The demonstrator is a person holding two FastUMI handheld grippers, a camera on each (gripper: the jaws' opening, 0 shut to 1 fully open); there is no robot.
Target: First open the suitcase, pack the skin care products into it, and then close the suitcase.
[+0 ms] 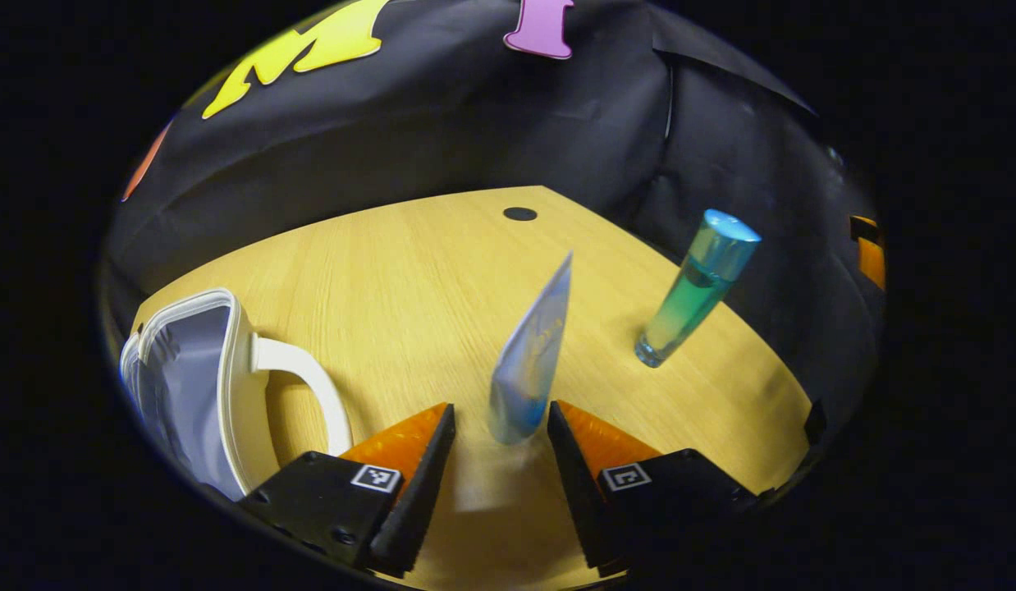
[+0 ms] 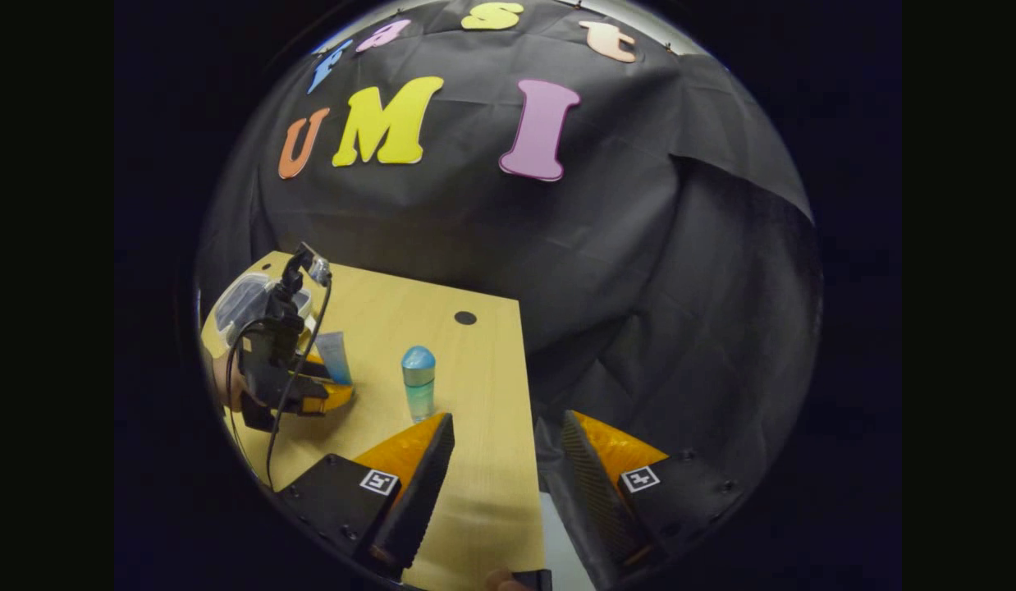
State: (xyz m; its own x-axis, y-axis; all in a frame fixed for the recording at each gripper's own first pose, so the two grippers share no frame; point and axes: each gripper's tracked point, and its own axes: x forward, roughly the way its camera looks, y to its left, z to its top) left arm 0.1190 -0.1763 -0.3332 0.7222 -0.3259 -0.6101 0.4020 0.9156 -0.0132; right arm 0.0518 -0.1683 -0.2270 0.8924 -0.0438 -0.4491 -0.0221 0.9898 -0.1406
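Note:
A pale blue tube [image 1: 531, 361] stands upright on the wooden table [image 1: 409, 271], between the fingertips of my left gripper [image 1: 500, 410]. The jaws are open around its base, with a gap on the left side. A blue-green bottle [image 1: 695, 294] with a blue cap stands to the right, farther off. The white suitcase [image 1: 217, 386] with its white handle [image 1: 311, 386] sits at the left; I cannot tell whether it is open. In the right gripper view my right gripper [image 2: 508, 443] hangs open over the table's right edge, holding nothing, with the bottle [image 2: 418, 384], the tube [image 2: 334, 357] and the left gripper [image 2: 327, 386] to its left.
A small black hole [image 1: 520, 214] marks the table near its far edge. Black cloth walls close in behind and to the right. A hand [image 2: 221, 379] holds the left gripper, and a cable [image 2: 282, 410] hangs from it. The suitcase [image 2: 245, 300] sits behind that gripper.

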